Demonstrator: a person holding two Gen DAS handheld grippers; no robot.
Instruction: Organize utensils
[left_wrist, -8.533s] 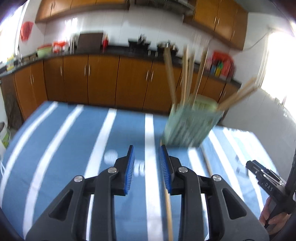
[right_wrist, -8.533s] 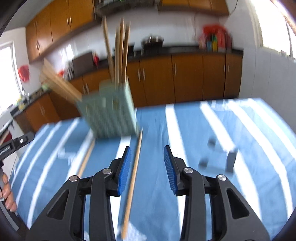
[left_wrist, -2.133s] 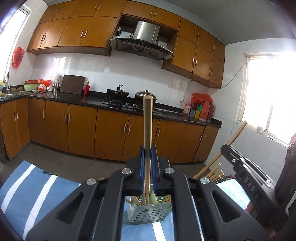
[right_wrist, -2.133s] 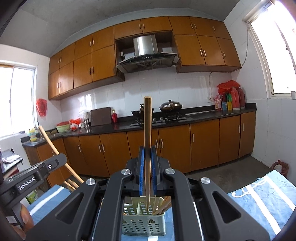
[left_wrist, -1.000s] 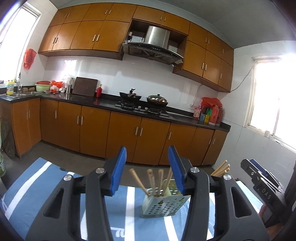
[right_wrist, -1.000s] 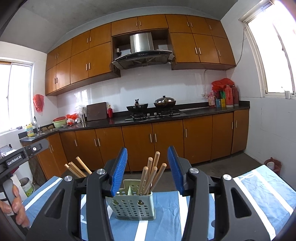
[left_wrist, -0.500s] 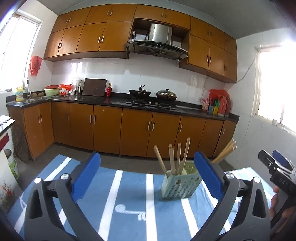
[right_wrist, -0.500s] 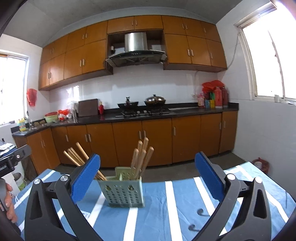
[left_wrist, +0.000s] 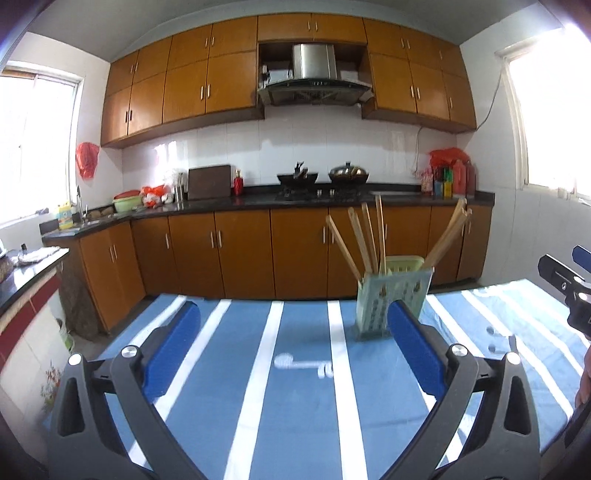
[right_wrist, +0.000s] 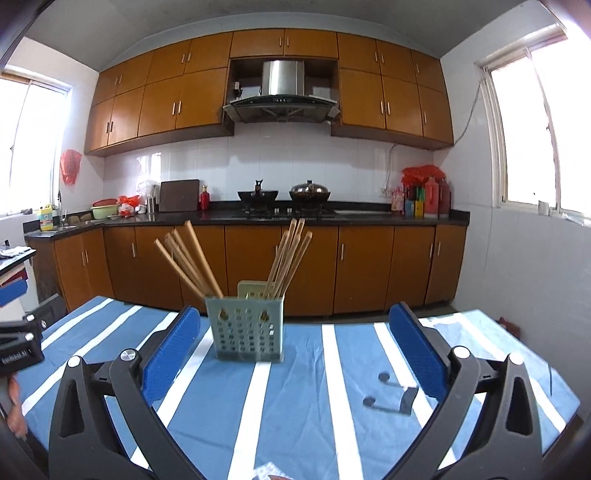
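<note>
The left gripper (left_wrist: 293, 345), black with blue ribbed pads, is hovering over the blue cloth-covered table with white stripes (left_wrist: 303, 410), its jaws spread wide with nothing between them. The right gripper (right_wrist: 293, 347), of the same make, is likewise standing wide open and empty above that table. A small dark metal hook (right_wrist: 397, 398) is lying on the cloth near the right gripper's right pad. Farther back, the pale green perforated plastic utensil holder (right_wrist: 245, 328) is standing upright on the table, well apart from both grippers. Long wooden chopsticks (right_wrist: 286, 258) are leaning inside it in 2 bunches, fanning left and right. Beyond the table, brown wooden kitchen cabinets (right_wrist: 258, 266) are lining the wall.
</note>
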